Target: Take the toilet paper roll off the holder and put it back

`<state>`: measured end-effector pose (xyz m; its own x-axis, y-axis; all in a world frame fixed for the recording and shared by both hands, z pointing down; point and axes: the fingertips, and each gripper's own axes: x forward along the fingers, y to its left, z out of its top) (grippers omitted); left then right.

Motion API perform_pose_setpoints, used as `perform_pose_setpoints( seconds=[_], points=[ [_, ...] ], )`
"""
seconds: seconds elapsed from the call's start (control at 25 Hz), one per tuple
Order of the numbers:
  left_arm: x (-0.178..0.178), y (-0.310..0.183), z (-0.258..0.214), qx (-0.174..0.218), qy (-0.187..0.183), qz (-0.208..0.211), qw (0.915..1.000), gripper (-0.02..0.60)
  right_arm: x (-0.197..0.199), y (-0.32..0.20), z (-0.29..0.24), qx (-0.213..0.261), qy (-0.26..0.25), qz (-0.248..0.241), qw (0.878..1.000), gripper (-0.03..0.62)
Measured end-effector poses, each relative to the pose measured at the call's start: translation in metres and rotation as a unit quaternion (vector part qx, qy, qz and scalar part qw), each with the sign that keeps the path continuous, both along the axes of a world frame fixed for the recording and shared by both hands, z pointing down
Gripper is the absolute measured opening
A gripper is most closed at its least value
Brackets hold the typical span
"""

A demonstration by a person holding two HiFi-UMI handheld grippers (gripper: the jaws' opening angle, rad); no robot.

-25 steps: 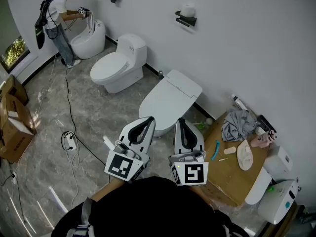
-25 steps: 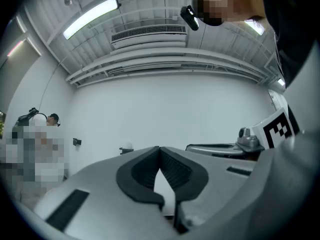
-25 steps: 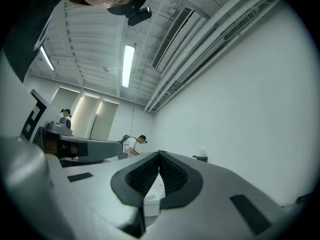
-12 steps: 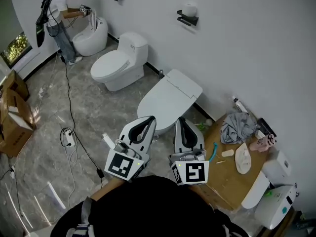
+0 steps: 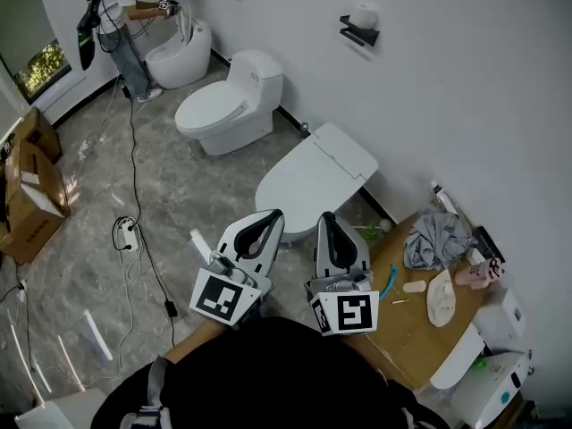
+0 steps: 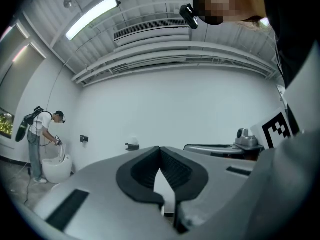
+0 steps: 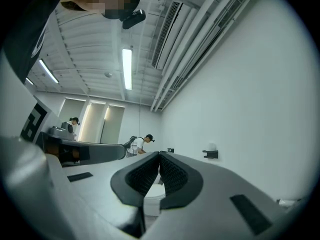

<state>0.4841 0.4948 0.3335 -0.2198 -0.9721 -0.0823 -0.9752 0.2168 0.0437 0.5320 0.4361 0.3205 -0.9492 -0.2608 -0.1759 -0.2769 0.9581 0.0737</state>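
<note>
A white toilet paper roll (image 5: 363, 14) stands on a black holder (image 5: 358, 32) fixed high on the white wall, far from both grippers. It is small in the left gripper view, roll (image 6: 133, 141) on holder (image 6: 132, 146), and in the right gripper view, roll (image 7: 212, 146) on holder (image 7: 210, 154). My left gripper (image 5: 270, 214) and right gripper (image 5: 327, 217) are held side by side close to my body, pointing toward the wall. Both are shut with nothing between the jaws, as the left gripper view (image 6: 159, 149) and the right gripper view (image 7: 159, 155) also show.
A toilet with its lid down (image 5: 313, 177) stands right ahead of the grippers, a second toilet (image 5: 228, 105) further left. A person (image 5: 121, 16) bends over a third toilet (image 5: 179, 56). Cardboard boxes (image 5: 31, 195), a floor cable (image 5: 134, 231) and a cluttered wooden board (image 5: 420, 329) lie around.
The head view has swung a little, so the holder and toilets sit further right in the picture. Both grippers stay shut in the same place.
</note>
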Motion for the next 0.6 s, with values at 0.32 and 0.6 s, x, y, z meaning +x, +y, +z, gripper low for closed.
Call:
perform_pose_setpoints(
  seconds=[0.32,0.6],
  points=[
    [-0.047,-0.02,0.001,0.006,-0.001,0.001,1.0,0.006,-0.048,-0.02,0.003,0.003,-0.001,0.001,1.0,0.023],
    [-0.118,-0.04,-0.006,0.007,-0.005,0.003,1.0,0.006,-0.12,-0.038,-0.002,0.006,-0.003,0.001,1.0,0.023]
  ],
)
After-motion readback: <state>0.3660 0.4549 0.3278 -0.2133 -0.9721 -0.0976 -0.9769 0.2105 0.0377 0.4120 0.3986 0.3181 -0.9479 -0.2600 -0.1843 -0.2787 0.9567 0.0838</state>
